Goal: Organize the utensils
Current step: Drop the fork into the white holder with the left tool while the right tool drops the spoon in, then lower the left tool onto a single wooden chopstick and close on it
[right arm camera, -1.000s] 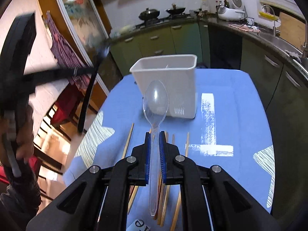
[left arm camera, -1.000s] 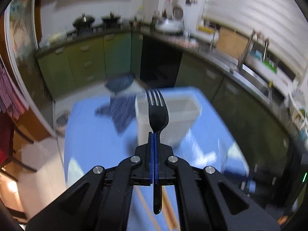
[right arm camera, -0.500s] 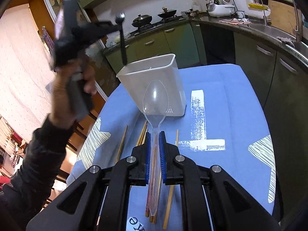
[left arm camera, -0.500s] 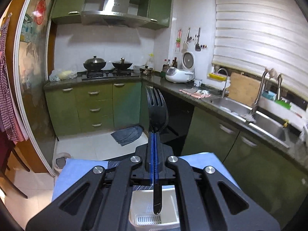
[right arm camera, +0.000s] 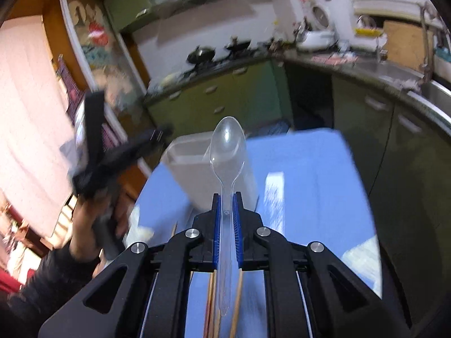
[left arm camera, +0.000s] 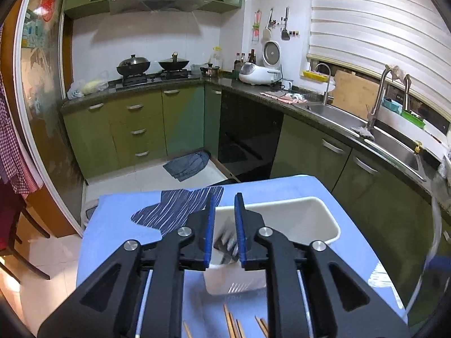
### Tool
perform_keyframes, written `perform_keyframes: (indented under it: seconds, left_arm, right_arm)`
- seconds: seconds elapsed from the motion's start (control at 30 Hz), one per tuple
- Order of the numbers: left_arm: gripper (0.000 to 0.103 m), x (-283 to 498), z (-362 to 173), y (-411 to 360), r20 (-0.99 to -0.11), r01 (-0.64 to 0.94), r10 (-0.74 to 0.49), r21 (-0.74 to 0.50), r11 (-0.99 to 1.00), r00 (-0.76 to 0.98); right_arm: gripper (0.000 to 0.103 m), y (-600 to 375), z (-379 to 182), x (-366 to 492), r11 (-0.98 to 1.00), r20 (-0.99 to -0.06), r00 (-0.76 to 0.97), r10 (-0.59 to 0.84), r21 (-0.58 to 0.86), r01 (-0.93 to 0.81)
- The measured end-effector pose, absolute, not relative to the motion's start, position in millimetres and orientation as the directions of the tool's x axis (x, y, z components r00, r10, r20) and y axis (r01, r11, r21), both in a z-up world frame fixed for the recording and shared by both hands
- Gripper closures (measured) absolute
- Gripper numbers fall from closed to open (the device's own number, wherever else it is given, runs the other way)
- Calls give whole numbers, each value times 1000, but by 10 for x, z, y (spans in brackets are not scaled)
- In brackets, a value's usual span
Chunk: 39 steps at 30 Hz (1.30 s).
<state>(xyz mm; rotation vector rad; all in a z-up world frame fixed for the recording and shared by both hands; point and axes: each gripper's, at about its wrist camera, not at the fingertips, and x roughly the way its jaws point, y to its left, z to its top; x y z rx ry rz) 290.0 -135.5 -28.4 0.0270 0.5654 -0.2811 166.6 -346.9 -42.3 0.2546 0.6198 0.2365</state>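
Observation:
My left gripper (left arm camera: 225, 200) is open just above the near rim of the white plastic holder (left arm camera: 324, 219). The black fork (left arm camera: 227, 246) shows as a blur between the fingers, inside the holder. My right gripper (right arm camera: 227, 197) is shut on the handle of a clear plastic spoon (right arm camera: 227, 146), bowl pointing forward, held above the blue table in front of the holder (right arm camera: 186, 166). The left gripper (right arm camera: 112, 155) and the hand holding it show blurred at the left of the right wrist view.
Several wooden chopsticks (left arm camera: 231, 324) lie on the blue tablecloth (left arm camera: 118, 225) in front of the holder; they also show under my right gripper (right arm camera: 210, 304). A dark striped cloth (left arm camera: 174, 208) lies at the table's far edge. Green kitchen cabinets and a sink stand beyond.
My left gripper has opened and let go of the black fork, which has dropped into the holder. My right gripper has lifted and moved towards the holder with the spoon.

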Motion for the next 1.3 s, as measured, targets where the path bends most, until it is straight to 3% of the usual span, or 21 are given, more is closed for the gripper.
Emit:
perform_keyframes:
  seconds: [0.2, 0.43, 0.53, 0.67, 1.1, 1.3]
  left_arm:
    - [90, 2577, -147, -1090, -515, 255, -267, -96, 962, 815]
    - [87, 2161, -50, -893, -511, 262, -257, -64, 963, 820]
    - [80, 2067, -48, -827, -513, 260, -249, -51, 964, 822]
    - [80, 2031, -82, -768, -529, 263, -251, -53, 963, 811]
    - [80, 2102, -401, -883, -650, 268, -225, -35, 963, 726]
    - [80, 2116, -600, -883, -741, 257, -204, -43, 965, 640]
  right_arm:
    - [94, -3502, -52, 1939, 951, -413, 882, 229, 287, -113]
    - [93, -3187, 235, 2693, 966, -281, 947, 157, 242, -88]
    - [93, -3067, 212, 3038, 969, -294, 945, 145, 234, -76]
    - [93, -2954, 40, 3281, 979, -340, 932, 126, 194, -61]
    - [92, -2850, -434, 2748, 994, -370, 923, 108, 42, -100]
    - [64, -2805, -538, 2650, 994, -409, 907, 106, 22, -106]
